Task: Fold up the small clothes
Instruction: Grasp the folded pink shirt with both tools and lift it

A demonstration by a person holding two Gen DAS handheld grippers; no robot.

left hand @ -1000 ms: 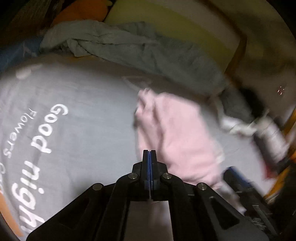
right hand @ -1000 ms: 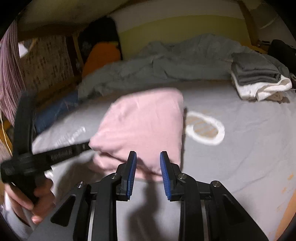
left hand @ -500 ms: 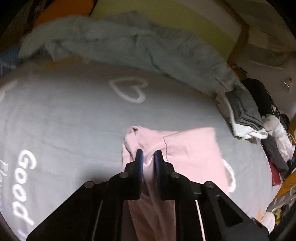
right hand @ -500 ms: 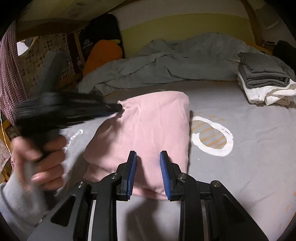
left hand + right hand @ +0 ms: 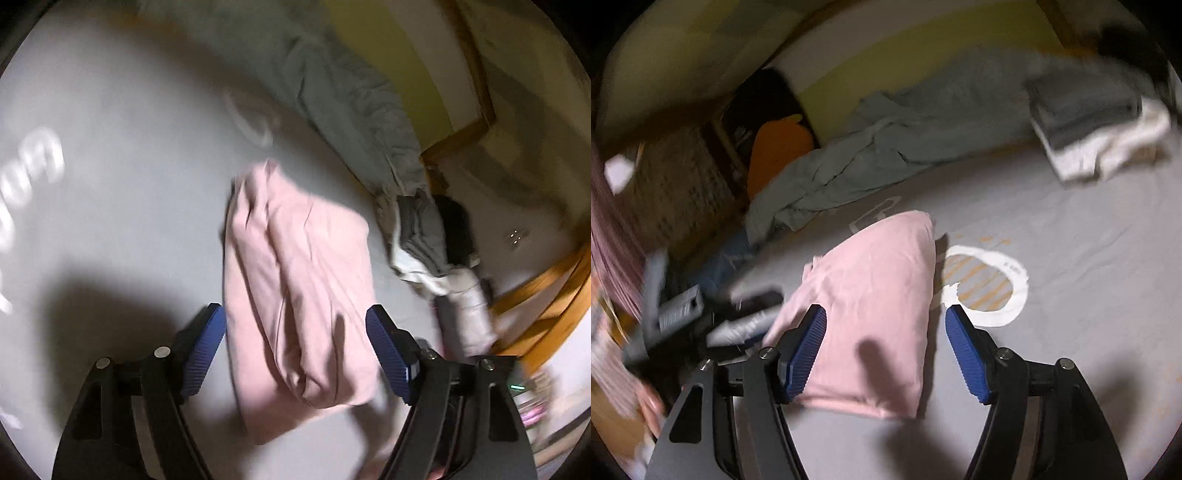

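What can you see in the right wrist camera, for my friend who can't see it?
A folded pink garment lies on a grey bedsheet, just ahead of the open right gripper, whose jaws have just been opening. The left gripper blurs past at the left, and folded clothes sit at the far right.

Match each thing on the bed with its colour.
Things:
1. folded garment
2. crumpled blanket
3. sheet
4. cushion

Colours:
A. orange
B. light grey with white print
C. pink
D. grey-green

Pairs: 1-C, 2-D, 3-B, 4-A
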